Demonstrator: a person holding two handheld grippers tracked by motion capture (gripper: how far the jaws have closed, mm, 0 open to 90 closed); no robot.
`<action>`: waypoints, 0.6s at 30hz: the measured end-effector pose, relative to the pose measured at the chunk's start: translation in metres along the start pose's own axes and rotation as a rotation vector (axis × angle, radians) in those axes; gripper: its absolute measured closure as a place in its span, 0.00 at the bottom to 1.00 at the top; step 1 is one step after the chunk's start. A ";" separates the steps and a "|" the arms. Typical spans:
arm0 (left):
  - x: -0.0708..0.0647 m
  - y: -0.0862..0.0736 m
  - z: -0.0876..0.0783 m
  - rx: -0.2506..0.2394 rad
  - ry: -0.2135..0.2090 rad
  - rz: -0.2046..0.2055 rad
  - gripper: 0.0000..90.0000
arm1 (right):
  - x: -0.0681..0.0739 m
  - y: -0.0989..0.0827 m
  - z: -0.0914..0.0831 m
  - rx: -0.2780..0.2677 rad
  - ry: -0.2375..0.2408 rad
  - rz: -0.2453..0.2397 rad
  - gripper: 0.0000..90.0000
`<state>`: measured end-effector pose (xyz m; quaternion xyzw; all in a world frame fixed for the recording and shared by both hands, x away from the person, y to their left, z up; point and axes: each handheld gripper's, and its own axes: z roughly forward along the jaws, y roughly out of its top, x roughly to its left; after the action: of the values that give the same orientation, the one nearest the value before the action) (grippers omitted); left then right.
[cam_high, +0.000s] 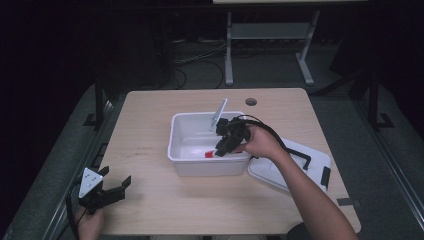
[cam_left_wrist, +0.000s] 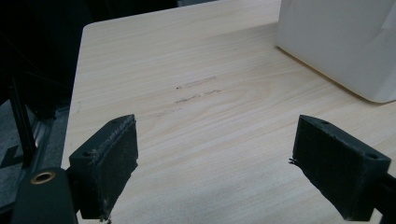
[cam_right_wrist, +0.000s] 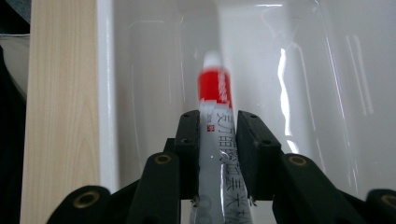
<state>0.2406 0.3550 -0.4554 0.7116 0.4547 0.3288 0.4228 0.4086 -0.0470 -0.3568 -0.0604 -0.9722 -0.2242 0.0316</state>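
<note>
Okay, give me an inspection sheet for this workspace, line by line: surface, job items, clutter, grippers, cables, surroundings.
Surface: light wooden table, faint dark scuffs near the middle-left, round grommet hole at the far edge.
Job's things: white plastic bin at centre; red-and-white tube held over the bin's inside; a slim silvery item leaning against the bin's far wall, too small to identify.
Clutter: white bin lid with black latches lying right of the bin.
Grippers: right gripper closed on the tube inside the bin; left gripper open, nothing between its jaws, at the near-left corner.
Cables: black cable looping from the right gripper; loose cables on the floor beyond.
Surroundings: dark room, a grey table frame behind.
</note>
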 end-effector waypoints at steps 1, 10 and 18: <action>0.000 0.000 0.000 0.000 0.001 0.001 0.15 | 0.000 -0.001 0.001 -0.002 -0.002 0.012 0.76; 0.000 0.000 0.001 0.002 -0.001 0.001 0.15 | -0.001 -0.002 -0.004 -0.014 -0.011 0.020 0.73; -0.001 0.000 0.001 0.003 -0.002 -0.001 0.15 | 0.003 -0.007 -0.024 -0.043 -0.027 0.027 0.71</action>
<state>0.2411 0.3542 -0.4558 0.7124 0.4551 0.3271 0.4224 0.4057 -0.0635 -0.3382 -0.0775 -0.9666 -0.2437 0.0201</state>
